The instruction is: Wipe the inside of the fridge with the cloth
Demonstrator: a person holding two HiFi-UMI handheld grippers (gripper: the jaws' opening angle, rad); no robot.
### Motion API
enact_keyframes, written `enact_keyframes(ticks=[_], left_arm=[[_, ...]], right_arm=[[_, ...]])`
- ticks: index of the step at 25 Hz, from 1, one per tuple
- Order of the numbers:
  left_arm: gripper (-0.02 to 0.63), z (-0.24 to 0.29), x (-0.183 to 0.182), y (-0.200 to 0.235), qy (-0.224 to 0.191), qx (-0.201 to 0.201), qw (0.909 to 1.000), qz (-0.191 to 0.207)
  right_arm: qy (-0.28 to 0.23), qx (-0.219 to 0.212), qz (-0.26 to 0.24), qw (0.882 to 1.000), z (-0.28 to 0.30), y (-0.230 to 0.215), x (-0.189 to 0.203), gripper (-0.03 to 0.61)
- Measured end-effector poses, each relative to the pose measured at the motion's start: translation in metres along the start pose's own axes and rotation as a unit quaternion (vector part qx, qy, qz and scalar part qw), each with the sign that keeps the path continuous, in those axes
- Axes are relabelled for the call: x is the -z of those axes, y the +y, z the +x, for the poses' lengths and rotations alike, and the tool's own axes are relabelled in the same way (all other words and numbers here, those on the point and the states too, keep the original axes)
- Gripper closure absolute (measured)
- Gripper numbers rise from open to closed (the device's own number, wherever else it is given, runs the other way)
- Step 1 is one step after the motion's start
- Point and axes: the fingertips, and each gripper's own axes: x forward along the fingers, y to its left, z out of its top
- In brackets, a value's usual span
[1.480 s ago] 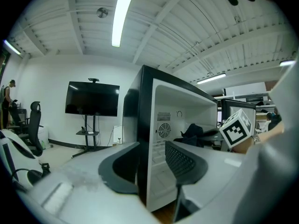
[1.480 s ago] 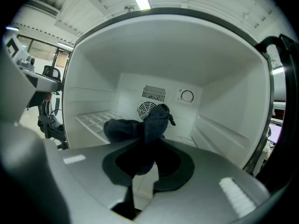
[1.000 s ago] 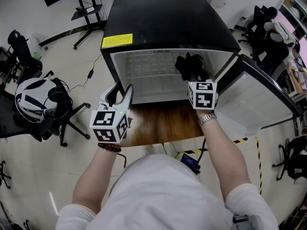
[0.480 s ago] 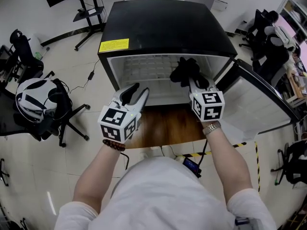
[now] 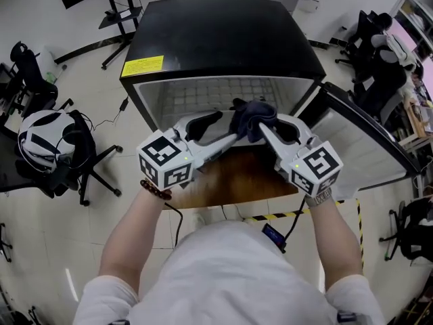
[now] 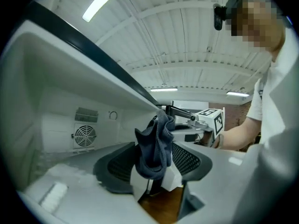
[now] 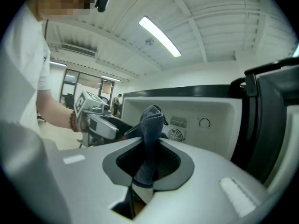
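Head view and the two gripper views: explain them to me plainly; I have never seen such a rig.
No robot here: a person holds a two-jaw gripper in each hand; the marker cubes are part of them. The head view looks down from the person's head at a small black fridge, its door open, with a wooden surface in front. The other two pictures come from cameras riding on the grippers, looking along their jaws. The right gripper pinches a dark cloth. The left gripper has just been opening its jaws; the cloth hangs between them, not gripped.
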Motion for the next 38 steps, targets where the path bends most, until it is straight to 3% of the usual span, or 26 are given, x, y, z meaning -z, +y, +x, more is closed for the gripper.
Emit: enact_keyframes(ticks=[6,10,17,22,26,32,38], left_arm=[[0.337,0.003,-0.007,-0.042,0.006,0.125,0.9919,0.02],[0.344,0.003,-0.01,-0.072,0.013,0.18,0.9833,0.027],[0.447,0.011,-0.009,-0.083,0.016,0.179,0.9833,0.03],[0.511,0.015,-0.007,-0.081,0.011,0.161,0.9864,0.028],[0.538,0.023,-0.001,-0.078,0.008,0.137,0.99,0.031],[0.545,0.044,-0.001,-0.063,-0.003,0.083,0.9956,0.043],[0.545,0.063,-0.002,-0.038,-0.015,0.015,0.999,0.038]], right_arm=[[-0.01,-0.13,-0.03,0.991,-0.021,0.046,-0.021,0.527],[-0.009,-0.175,-0.043,0.984,-0.032,0.059,-0.025,0.527],[0.002,-0.208,-0.074,0.975,-0.038,0.069,-0.02,0.527],[0.02,-0.2,-0.092,0.975,-0.042,0.066,-0.012,0.526],[0.038,-0.164,-0.098,0.981,-0.044,0.056,-0.001,0.52],[0.023,-0.075,-0.048,0.996,-0.051,0.028,0.006,0.506],[0.014,-0.02,-0.014,1.0,-0.07,0.002,0.015,0.505]])
